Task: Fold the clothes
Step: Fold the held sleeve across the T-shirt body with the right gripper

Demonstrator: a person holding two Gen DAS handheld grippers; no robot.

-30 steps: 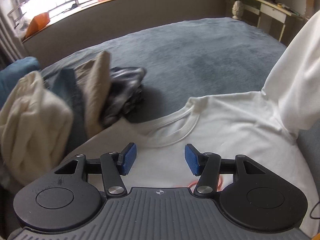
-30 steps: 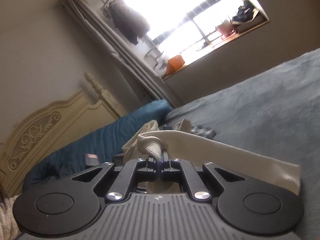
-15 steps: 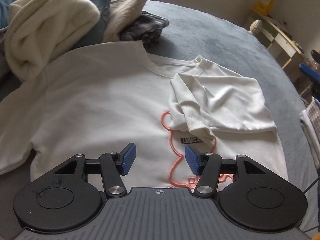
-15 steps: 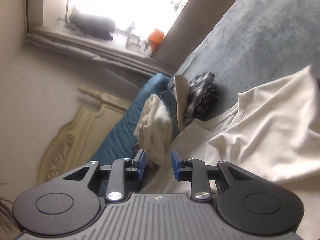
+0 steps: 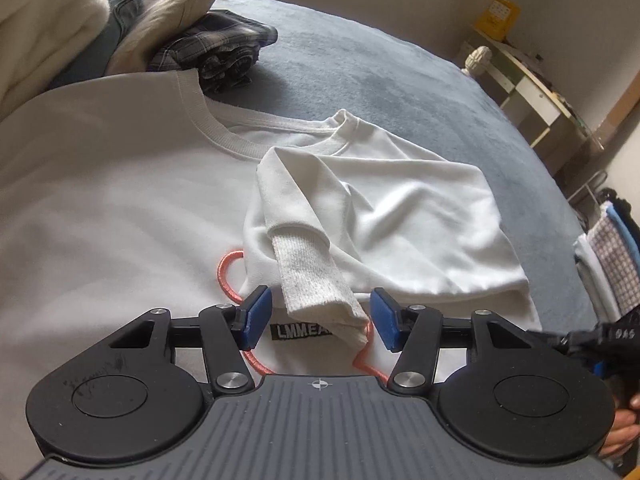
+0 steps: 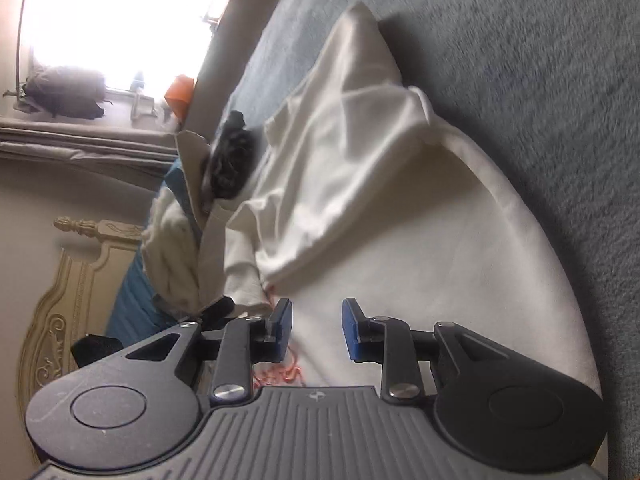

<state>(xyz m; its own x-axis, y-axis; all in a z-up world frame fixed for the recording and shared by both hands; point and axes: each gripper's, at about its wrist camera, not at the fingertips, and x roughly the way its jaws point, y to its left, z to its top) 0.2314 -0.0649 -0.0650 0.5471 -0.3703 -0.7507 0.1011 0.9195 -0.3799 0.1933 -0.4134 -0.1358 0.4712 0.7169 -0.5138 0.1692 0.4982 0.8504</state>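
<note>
White sweatshirt (image 5: 120, 184) spread front-up across the grey bed cover (image 5: 380, 80), one sleeve (image 5: 372, 216) already folded in over the chest so the ribbed cuff (image 5: 316, 280) lies on the orange print (image 5: 228, 276), just above the small black label. Left gripper (image 5: 320, 318) poised low over that cuff, jaws having just narrowed but still apart, blue pads either side of the cuff without pressing on it; likely lined up to straighten or pin the cuff before the next fold. Right gripper (image 6: 316, 328) near the sweatshirt's hem edge, jaws recently parted and standing open on nothing, only flat white cloth showing between them. Seems freed after laying the sleeve down. Beyond the sweatshirt's collar, a heap of unfolded clothes (image 5: 132, 28), cream, denim and dark plaid, evidently waiting a turn. To the sweatshirt's far side, a carved headboard (image 6: 60, 320) and bright window (image 6: 120, 12). Other sleeve not yet folded in, so far as visible.
</note>
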